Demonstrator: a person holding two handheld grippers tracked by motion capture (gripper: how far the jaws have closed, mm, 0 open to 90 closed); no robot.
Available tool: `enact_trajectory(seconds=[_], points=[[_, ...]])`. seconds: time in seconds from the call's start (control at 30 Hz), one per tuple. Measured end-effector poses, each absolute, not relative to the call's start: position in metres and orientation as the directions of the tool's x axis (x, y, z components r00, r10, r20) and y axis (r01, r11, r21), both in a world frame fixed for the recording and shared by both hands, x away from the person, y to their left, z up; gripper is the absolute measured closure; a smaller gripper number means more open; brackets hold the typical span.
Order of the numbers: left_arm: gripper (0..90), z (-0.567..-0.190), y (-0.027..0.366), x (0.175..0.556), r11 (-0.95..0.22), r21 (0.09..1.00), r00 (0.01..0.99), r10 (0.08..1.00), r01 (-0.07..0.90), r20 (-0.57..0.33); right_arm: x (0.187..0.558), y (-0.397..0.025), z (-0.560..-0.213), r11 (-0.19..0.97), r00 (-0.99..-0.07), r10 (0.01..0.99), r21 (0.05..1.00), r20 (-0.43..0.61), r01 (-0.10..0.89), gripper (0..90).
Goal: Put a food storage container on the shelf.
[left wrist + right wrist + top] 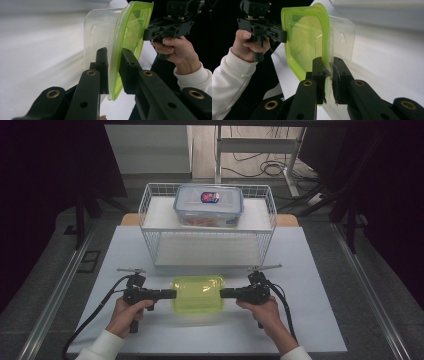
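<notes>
On the white desk (310,320), just in front of a wire basket (150,215), the left gripper (172,294) and right gripper (223,293) each clamp opposite edges of a green-lidded clear container (198,293), apparently sharing its weight to lift it level.

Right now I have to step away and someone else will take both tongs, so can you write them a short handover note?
Left tongs: shut on the rim of the green-lidded box, at its left end.
Right tongs: shut on the rim at its right end.
The box is near the front of the white table, before the wire rack. A blue-lidded box sits on the rack's top shelf.
Done: both grips.
Left: probably moving it to the rack.
</notes>
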State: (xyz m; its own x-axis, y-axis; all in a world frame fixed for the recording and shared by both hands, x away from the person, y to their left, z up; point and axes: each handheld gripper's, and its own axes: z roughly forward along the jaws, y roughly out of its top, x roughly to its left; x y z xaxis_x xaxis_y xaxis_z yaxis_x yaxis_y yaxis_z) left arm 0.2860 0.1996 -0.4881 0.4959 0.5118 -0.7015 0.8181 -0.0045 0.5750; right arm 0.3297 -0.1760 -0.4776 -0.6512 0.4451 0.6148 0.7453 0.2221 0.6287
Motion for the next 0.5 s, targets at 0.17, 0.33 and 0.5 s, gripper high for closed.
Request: enact_trajectory(seconds=[0.17, 0.33, 0.5], points=[[79.9, -0.477, 0.198, 0.283, -0.011, 0.612, 0.527, 0.521, 0.791, -0.672, 0.326, -0.176, -0.465, 0.241, -0.689, 0.456, 0.666, 0.564, 0.705, 81.1], [80.0, -0.466, 0.196, 0.28, -0.011, 0.643, 0.55, 0.528, 0.766, -0.647, 0.323, -0.177, -0.455, 0.239, -0.712, 0.455, 0.696, 0.536, 0.677, 81.1], [80.0, -0.453, 0.194, 0.275, -0.013, 0.675, 0.575, 0.535, 0.738, -0.619, 0.32, -0.178, -0.444, 0.241, -0.739, 0.454, 0.729, 0.498, 0.64, 81.0]])
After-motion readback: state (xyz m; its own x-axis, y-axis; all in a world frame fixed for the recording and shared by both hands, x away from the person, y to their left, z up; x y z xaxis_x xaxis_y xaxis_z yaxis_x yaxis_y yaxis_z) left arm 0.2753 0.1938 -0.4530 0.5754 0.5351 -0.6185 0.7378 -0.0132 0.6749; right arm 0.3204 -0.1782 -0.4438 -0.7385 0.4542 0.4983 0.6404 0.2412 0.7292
